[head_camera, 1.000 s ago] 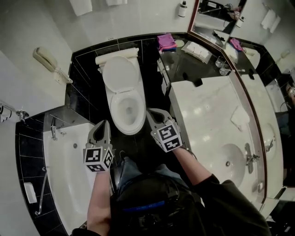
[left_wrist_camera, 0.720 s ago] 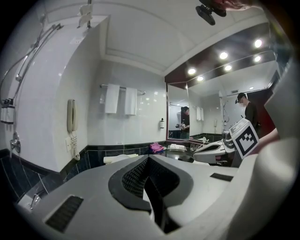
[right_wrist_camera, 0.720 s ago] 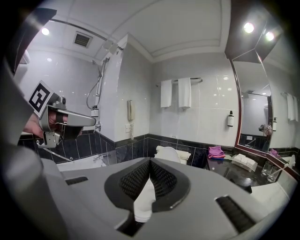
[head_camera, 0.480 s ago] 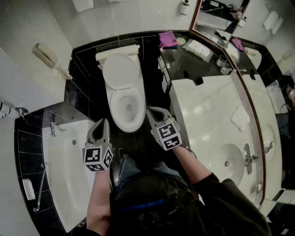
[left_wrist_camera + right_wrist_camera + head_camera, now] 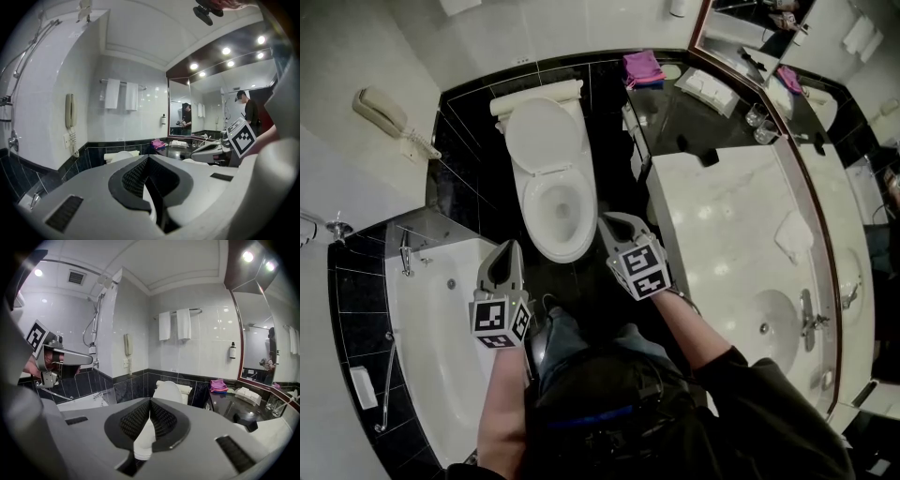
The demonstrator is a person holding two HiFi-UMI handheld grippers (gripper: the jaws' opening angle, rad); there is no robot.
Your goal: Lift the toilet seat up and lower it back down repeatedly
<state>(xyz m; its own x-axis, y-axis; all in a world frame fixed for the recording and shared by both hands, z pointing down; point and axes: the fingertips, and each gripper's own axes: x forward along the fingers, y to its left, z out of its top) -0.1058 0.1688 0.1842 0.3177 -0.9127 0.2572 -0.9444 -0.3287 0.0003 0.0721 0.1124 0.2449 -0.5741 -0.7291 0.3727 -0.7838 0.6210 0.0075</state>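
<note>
Toilet first: the white porcelain toilet [image 5: 532, 208] sits against the far tiled wall. Its long axis runs from the cistern straight back toward me, so the rounded front of the bowl points at my legs, between the two tools. The white oval lid [image 5: 546, 136] is raised and leans back on the cistern. In the right gripper view it stands upright, facing me. I cannot tell whether the seat ring is up with it or lying flat on the bowl.

My left tongs [image 5: 506, 247] are closed with nothing between them. They hang near the bowl's front left, apart from it, over the corner of the white bathtub [image 5: 431, 319]. My right tongs [image 5: 606, 221] are also closed and empty. Their tip is just beside the bowl's front right rim, and I cannot say whether it touches.

Room is tight. A narrow strip of glossy black tiled floor [image 5: 614, 183] separates the bowl from the edge of the white marble desk [image 5: 722, 216] on the right. On the left a similar dark strip runs to the tub wall. A folded pink cloth [image 5: 642, 67] lies on the black ledge beside the cistern. A cream wall telephone [image 5: 389, 117] hangs on the left wall, well apart from the toilet.
</note>
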